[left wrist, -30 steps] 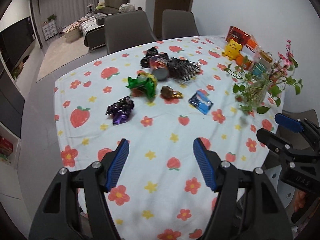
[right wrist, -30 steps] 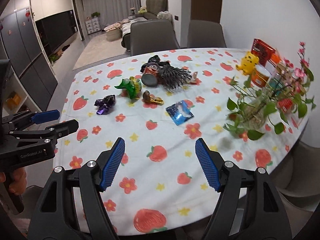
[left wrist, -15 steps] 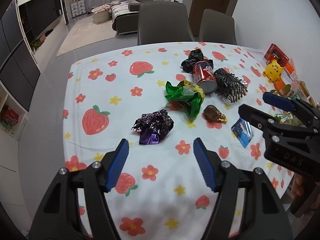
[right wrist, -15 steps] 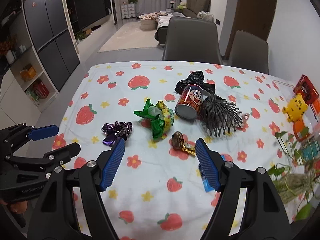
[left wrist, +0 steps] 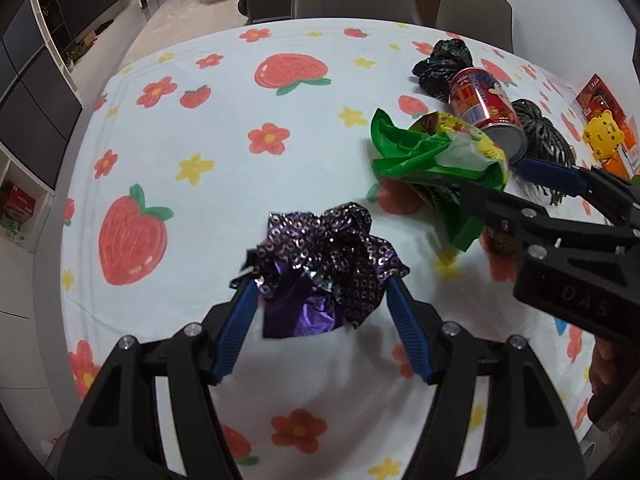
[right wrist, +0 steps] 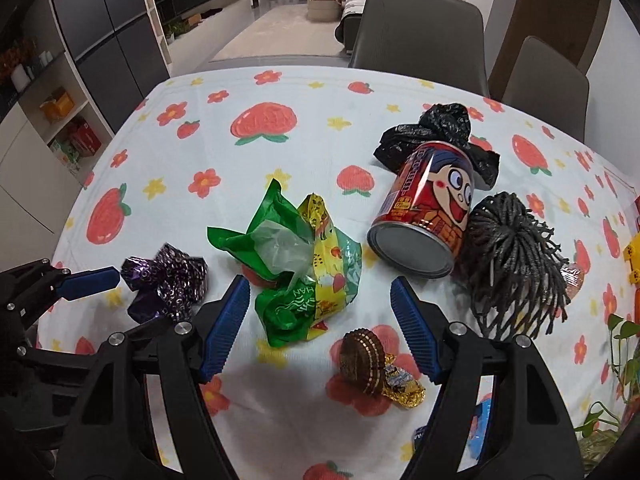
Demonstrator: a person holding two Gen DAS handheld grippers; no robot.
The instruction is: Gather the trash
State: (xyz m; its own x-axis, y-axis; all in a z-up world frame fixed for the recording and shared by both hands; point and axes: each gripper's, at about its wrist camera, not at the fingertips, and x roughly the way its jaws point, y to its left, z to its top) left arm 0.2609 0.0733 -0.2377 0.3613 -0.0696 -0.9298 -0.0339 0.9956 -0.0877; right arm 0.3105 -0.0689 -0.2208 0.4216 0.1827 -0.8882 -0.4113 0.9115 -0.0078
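My left gripper (left wrist: pixel 320 292) is open with its blue pads on either side of a crumpled purple wrapper (left wrist: pixel 320 264), which also shows in the right wrist view (right wrist: pixel 168 280). My right gripper (right wrist: pixel 320 296) is open around the near end of a green and yellow wrapper (right wrist: pixel 304 264), also seen from the left wrist (left wrist: pixel 432 152). A red can (right wrist: pixel 428 200) lies on its side beside a black bag (right wrist: pixel 440 128) and a grey stringy ball (right wrist: pixel 516 256). A gold and brown wrapper (right wrist: pixel 376 364) lies near the right gripper.
The table (right wrist: pixel 280 92) has a white cloth with strawberries and flowers. Two grey chairs (right wrist: pixel 420 28) stand at the far side. A blue packet (right wrist: pixel 476 428), a plant (right wrist: pixel 616 380) and yellow toys (left wrist: pixel 604 136) are at the right. Shelves (right wrist: pixel 60 120) stand left.
Both grippers have moved forward and down toward the table. The left one now straddles the purple wrapper and the right one straddles the green wrapper. Both stay open.
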